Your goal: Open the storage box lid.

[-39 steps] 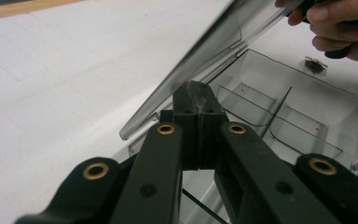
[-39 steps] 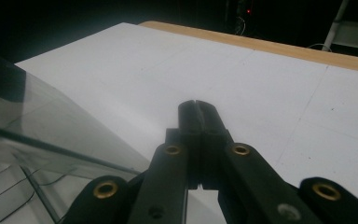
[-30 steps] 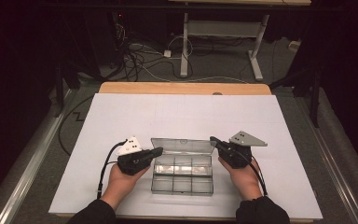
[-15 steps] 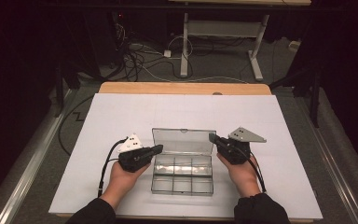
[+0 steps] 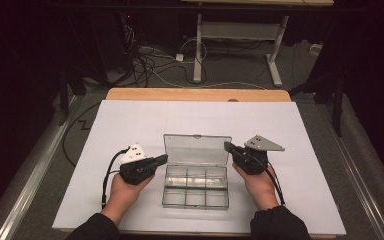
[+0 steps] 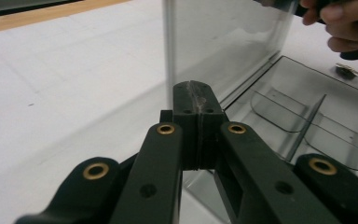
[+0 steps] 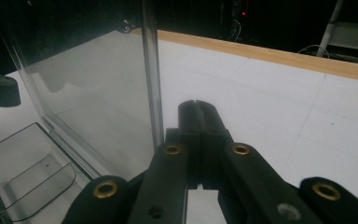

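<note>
Lid (image 5: 196, 148) now more upright, box (image 5: 196, 186) between both closed claws.

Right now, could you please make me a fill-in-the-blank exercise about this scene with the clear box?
1. The lid of the clear plastic box stands ____.
2. The box rests on a ____ table surface.
3. The jaws of the left tool are ____.
4. The right tool is at the lid's ____ edge in the high view.

Missing words: open; white; shut; right
</note>
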`<state>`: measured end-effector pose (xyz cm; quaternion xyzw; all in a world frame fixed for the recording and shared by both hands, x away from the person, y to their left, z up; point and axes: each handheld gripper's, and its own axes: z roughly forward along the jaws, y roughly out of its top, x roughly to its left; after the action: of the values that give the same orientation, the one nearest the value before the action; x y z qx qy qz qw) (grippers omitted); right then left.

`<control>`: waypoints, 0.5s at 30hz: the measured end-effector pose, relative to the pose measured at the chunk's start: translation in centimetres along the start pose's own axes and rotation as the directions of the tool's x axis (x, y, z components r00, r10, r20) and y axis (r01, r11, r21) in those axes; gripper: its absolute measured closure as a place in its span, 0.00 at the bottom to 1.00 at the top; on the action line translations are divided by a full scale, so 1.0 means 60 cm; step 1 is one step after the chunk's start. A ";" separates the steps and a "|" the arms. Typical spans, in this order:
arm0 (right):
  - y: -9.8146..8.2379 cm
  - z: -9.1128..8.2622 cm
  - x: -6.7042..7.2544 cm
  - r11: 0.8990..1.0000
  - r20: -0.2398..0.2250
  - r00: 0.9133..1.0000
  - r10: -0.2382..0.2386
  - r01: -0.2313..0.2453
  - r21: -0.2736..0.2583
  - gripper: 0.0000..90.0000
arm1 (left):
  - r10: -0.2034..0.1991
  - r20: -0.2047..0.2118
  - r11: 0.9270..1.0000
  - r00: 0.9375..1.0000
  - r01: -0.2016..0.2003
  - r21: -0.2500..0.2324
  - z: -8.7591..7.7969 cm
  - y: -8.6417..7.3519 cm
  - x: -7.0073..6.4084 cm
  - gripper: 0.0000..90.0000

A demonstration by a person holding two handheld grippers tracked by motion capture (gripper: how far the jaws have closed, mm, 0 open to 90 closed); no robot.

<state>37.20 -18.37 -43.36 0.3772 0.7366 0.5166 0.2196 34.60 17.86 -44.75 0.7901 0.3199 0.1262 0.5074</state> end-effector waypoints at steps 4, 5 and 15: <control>0.000 0.001 -0.001 1.000 0.001 1.000 0.002 -0.002 -0.002 1.00 | -0.033 -0.043 0.999 0.999 0.033 -0.001 0.001 -0.001 0.013 0.97; -0.001 0.002 -0.001 1.000 0.005 1.000 0.009 -0.009 0.000 1.00 | -0.042 -0.052 0.999 0.998 0.042 0.007 0.005 -0.001 0.017 0.97; -0.001 0.002 -0.003 1.000 0.009 1.000 0.010 -0.010 -0.003 1.00 | -0.093 -0.039 0.995 0.995 0.093 0.020 0.038 0.019 0.044 0.97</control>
<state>37.37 -18.44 -43.44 0.3829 0.7330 0.5170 0.2210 38.24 17.53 -45.09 0.7774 0.3673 0.1140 0.4977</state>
